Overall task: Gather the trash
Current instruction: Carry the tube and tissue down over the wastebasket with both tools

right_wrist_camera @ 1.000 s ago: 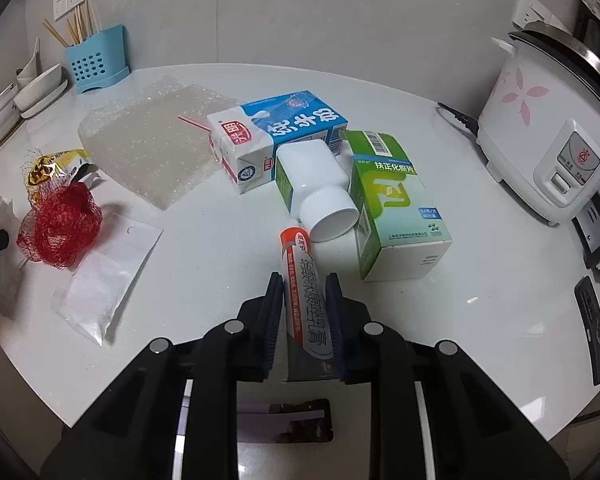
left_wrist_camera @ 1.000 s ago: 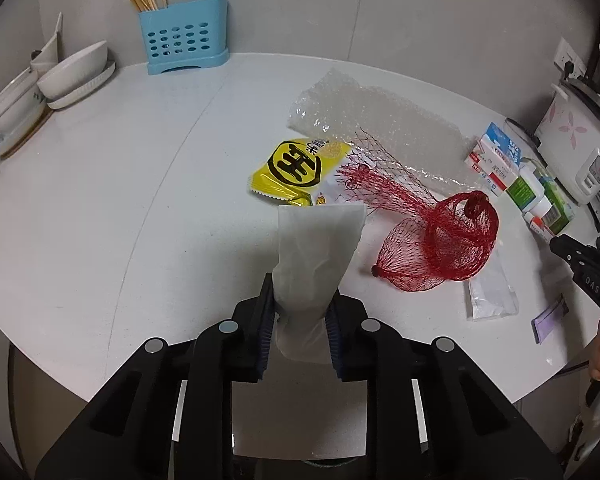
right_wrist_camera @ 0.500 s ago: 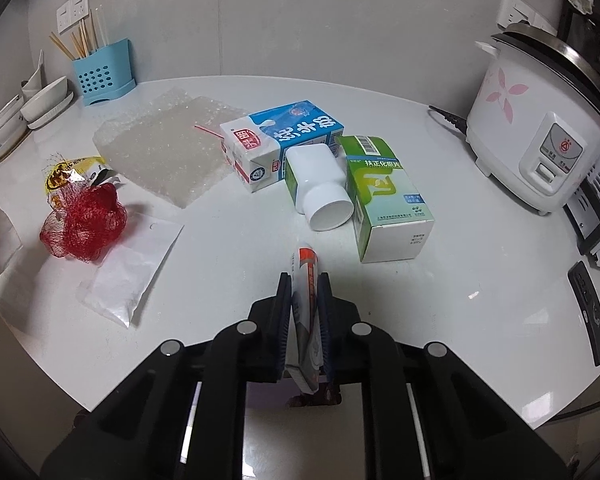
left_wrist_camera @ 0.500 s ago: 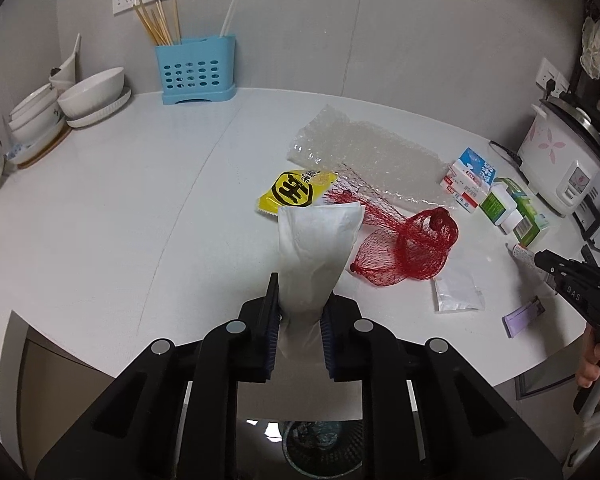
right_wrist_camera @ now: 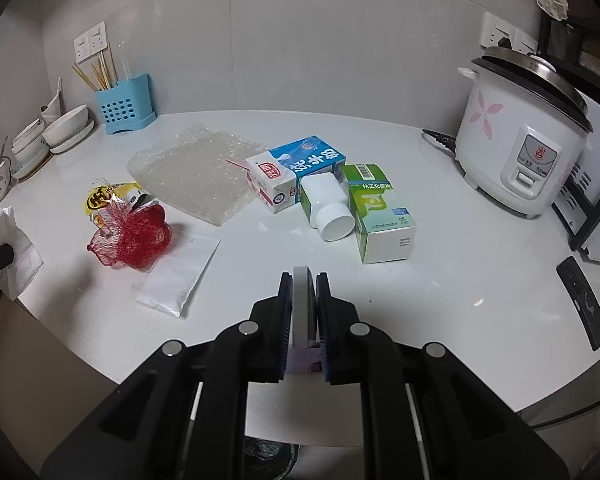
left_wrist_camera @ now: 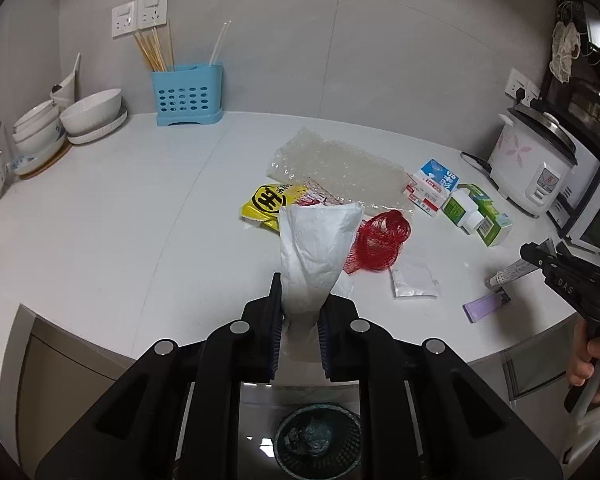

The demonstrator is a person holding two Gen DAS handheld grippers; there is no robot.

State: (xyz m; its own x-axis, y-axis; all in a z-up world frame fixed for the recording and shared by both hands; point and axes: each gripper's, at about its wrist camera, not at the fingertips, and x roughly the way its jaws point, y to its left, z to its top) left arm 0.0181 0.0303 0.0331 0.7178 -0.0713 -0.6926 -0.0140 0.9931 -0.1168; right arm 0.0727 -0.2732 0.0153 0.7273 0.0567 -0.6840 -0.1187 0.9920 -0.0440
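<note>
white rice cooker (right_wrist_camera: 524, 148), blue utensil holder (left_wrist_camera: 187, 93), stacked bowls (left_wrist_camera: 92, 114)

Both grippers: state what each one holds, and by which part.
Left gripper pinches the white tissue by its bunched lower end. Right gripper clamps the ointment tube across its flat sides, near the tail end.

- Both views are lit pretty evenly from overhead, kinda dim and grey overall.
- Soft, short shadows are cast under the clutter on the white countertop (right_wrist_camera: 440, 280).
- Heavy fisheye bending and dark vignetting are seen at the edges.
- Small glare spots are picked up on the rice cooker (right_wrist_camera: 524, 136) lid.
</note>
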